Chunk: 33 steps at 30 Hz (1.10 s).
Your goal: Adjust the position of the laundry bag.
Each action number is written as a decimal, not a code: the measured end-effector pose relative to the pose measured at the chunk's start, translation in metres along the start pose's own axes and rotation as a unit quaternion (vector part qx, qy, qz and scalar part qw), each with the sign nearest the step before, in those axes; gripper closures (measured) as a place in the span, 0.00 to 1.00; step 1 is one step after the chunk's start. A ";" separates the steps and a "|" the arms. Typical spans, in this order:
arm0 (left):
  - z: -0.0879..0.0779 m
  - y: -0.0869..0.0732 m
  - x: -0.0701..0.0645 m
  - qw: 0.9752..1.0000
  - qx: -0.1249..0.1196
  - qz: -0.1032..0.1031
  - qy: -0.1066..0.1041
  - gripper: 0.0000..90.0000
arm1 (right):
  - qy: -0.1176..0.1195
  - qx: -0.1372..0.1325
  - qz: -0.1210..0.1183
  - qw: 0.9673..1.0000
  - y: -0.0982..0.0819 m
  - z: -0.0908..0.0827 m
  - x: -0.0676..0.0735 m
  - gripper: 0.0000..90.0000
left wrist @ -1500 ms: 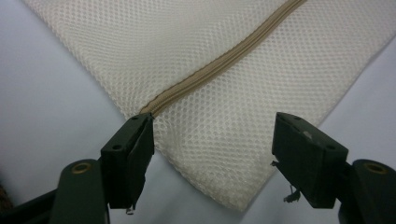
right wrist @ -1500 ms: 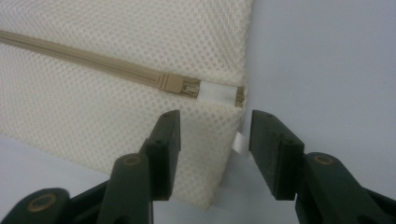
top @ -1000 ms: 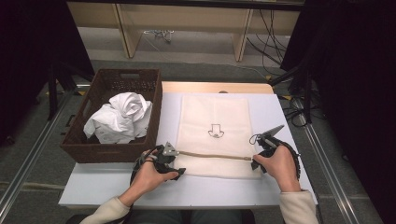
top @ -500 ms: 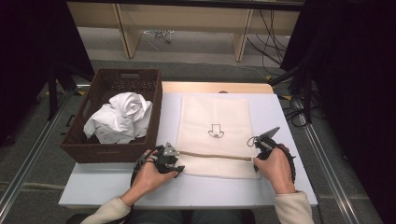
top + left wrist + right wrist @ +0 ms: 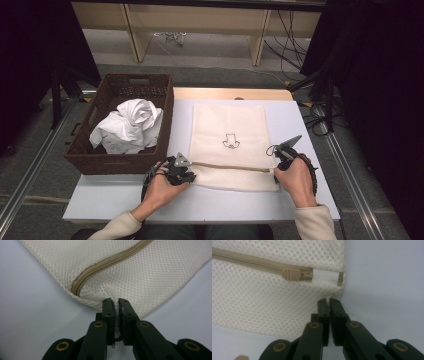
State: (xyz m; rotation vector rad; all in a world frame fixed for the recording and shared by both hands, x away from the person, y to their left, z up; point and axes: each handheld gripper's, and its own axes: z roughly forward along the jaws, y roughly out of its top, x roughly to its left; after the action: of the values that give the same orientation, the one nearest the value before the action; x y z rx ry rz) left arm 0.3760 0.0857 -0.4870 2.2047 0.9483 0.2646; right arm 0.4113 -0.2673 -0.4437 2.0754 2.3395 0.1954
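On the white table (image 5: 310, 120), directly in front of the person, lies a flat mesh bag (image 5: 229, 135) of cream colour. It is rectangular and its long sides run away from the person. Its fabric is a fine net with small round holes, as the two gripper views show clearly. A small black drawing (image 5: 230, 142) is printed near the middle of the bag. A tan zipper (image 5: 227, 166) crosses the bag from side to side close to the near edge, and it is almost fully closed. In the right gripper view the tan slider (image 5: 292, 274) sits near the end of the zipper, just before a short white tape (image 5: 324, 276) at the bag's edge.

The left gripper (image 5: 117, 301) has just been closing, and its jaws now pinch the mesh at the near left corner of the bag, a little below the end of the zipper. A thin fold of net is visible between the two black jaws. The right gripper (image 5: 328, 300) has also just been closing, and it now pinches the edge of the bag at the near right corner, just below the white tape. In the high view each hand rests at its own end of the zipper line.

Left of the bag, a brown woven basket (image 5: 120, 90) holds crumpled white cloth (image 5: 129, 125), partly over the table's left edge.
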 end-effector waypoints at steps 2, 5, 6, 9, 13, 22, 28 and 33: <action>-0.002 0.001 0.001 1.000 0.000 -0.001 -0.005 0.94 | 0.001 -0.003 -0.009 1.000 -0.001 -0.001 -0.002 0.98; -0.006 0.002 0.000 1.000 -0.003 -0.004 -0.008 0.93 | 0.000 -0.004 -0.004 1.000 -0.002 -0.005 0.000 0.98; -0.007 0.002 0.000 1.000 -0.007 -0.006 -0.008 0.93 | 0.003 -0.014 0.007 1.000 -0.002 -0.005 0.002 0.98; -0.010 0.002 0.000 1.000 -0.008 0.001 -0.003 0.93 | 0.000 -0.011 -0.012 1.000 -0.004 -0.008 0.000 0.98; -0.015 0.001 -0.003 1.000 -0.013 -0.005 -0.008 0.93 | 0.004 -0.009 0.002 1.000 -0.007 -0.009 0.003 0.98; -0.024 -0.003 -0.009 1.000 -0.009 0.008 -0.011 0.93 | 0.009 -0.005 -0.005 1.000 -0.016 -0.012 0.002 0.98; -0.029 -0.009 -0.011 1.000 -0.005 0.003 -0.016 0.93 | 0.020 -0.004 -0.018 1.000 -0.021 -0.011 0.004 0.98; -0.033 -0.013 -0.014 1.000 -0.002 0.007 -0.019 0.93 | 0.018 0.004 -0.021 1.000 -0.025 -0.012 0.008 0.98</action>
State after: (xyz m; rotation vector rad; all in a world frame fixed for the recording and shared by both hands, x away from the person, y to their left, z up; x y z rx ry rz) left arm 0.3442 0.0995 -0.4712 2.2063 0.9109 0.2316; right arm 0.3842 -0.2638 -0.4333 2.0410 2.4071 0.2255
